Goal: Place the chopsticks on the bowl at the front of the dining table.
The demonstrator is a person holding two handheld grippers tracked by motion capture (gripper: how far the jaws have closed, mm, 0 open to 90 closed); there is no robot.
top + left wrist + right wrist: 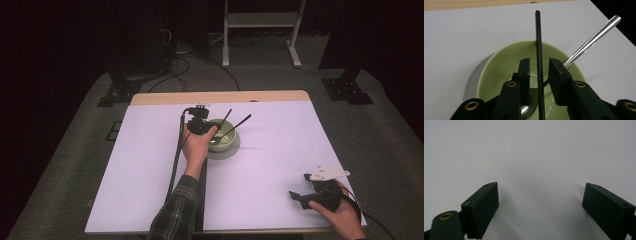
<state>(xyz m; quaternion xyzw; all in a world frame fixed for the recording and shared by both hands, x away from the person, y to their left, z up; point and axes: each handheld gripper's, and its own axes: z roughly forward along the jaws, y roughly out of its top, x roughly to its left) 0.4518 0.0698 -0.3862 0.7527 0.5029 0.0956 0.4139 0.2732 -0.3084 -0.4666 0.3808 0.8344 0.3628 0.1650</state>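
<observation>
A pale green bowl (229, 143) (499, 65) stands on the white table a little left of centre. A thin black stick (538, 45) (226, 116) leans in it against the far rim. Beside the stick, a silver spoon handle (594, 37) (243, 120) juts out to the right, its scoop (526, 110) lying in the bowl. My left gripper (539, 60) (202, 125) hangs over the bowl's near side. The stick passes between its jaws with a gap on each side. My right gripper (540, 187) (299, 185) rests open near the front right corner, with bare table between its jaws.
The table (280, 150) is covered in white, with a wooden strip (215, 97) along its far edge. A cable (176, 160) trails from the left gripper along the forearm. Stand feet and a white frame (260, 20) sit on the floor beyond.
</observation>
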